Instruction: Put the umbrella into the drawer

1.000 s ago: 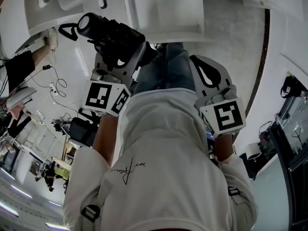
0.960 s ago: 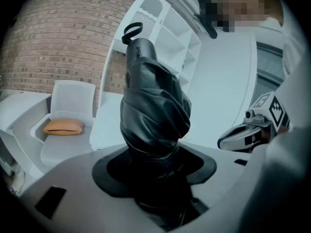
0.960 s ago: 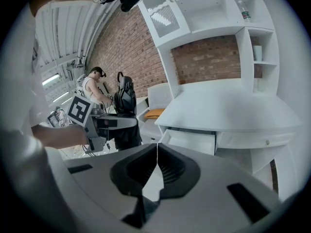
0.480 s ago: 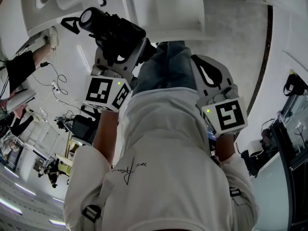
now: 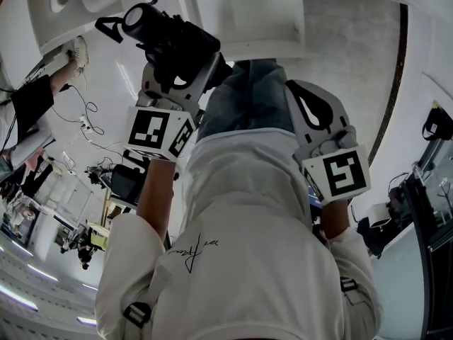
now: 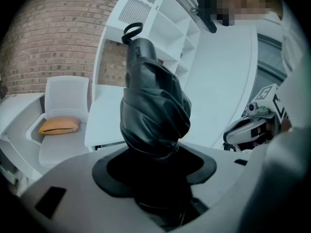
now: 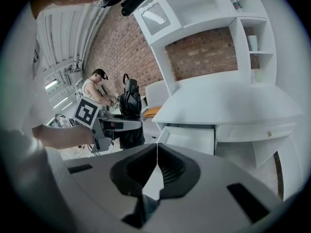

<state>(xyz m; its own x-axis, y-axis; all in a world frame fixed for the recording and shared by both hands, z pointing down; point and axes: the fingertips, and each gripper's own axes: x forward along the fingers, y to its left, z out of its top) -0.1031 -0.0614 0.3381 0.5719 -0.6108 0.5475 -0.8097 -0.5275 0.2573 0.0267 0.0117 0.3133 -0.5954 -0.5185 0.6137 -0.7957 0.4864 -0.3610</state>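
L claw (image 6: 154,166) clamps folded black umbrella (image 6: 153,106). R claw (image 7: 156,164) clenched, nothing btw jaws. 1 drawer (image 7: 189,139) open under white table (image 7: 228,101).

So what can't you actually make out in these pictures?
Lower end of the umbrella: left gripper view, lost in shadow between the left tongs gripping it.
Back of the drawer: right gripper view, tucked under the desk top.
Label on the bottle: right gripper view, too small to read.
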